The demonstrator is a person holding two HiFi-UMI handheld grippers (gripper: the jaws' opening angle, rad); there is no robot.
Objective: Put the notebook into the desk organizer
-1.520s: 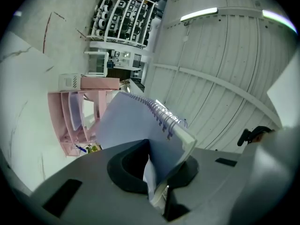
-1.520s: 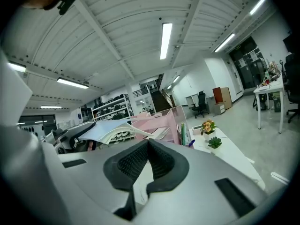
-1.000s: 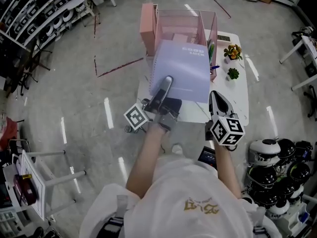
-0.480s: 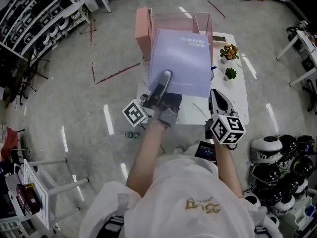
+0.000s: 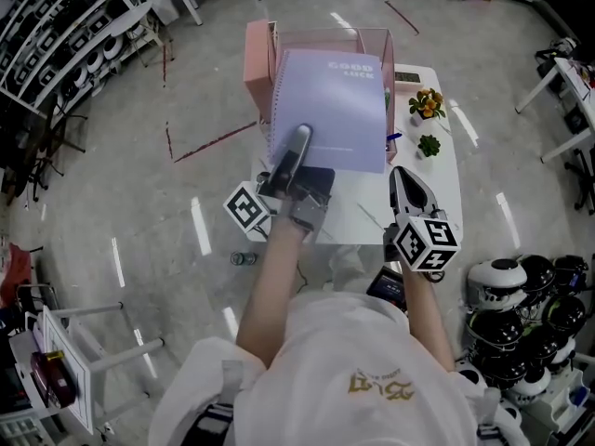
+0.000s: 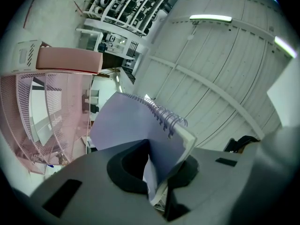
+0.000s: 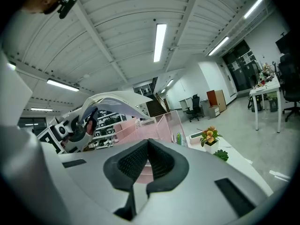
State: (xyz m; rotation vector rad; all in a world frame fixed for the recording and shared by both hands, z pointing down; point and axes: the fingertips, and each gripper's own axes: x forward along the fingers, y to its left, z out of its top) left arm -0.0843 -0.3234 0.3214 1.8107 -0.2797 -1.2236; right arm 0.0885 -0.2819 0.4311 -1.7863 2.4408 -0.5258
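Observation:
A lavender spiral notebook (image 5: 330,110) hangs in the air above the white table (image 5: 439,186), its far edge overlapping the pink mesh desk organizer (image 5: 321,40). My left gripper (image 5: 299,139) is shut on the notebook's near edge. In the left gripper view the notebook (image 6: 126,125) stands tilted between the jaws of that gripper (image 6: 157,175), with its wire rings (image 6: 165,116) on the upper right and the organizer (image 6: 47,111) to the left. My right gripper (image 5: 401,175) hovers over the table's near right, shut and empty; its own view shows the jaws (image 7: 147,146) pressed together.
A potted orange flower (image 5: 427,100) and a small green plant (image 5: 429,143) sit on the table's right side. Pens (image 5: 390,96) stand by the organizer's right wall. Helmets (image 5: 521,295) are piled on the floor at right; shelving (image 5: 56,26) lines the far left.
The left gripper has carried the notebook up and away from me, so it now covers more of the organizer. The right gripper has stayed put.

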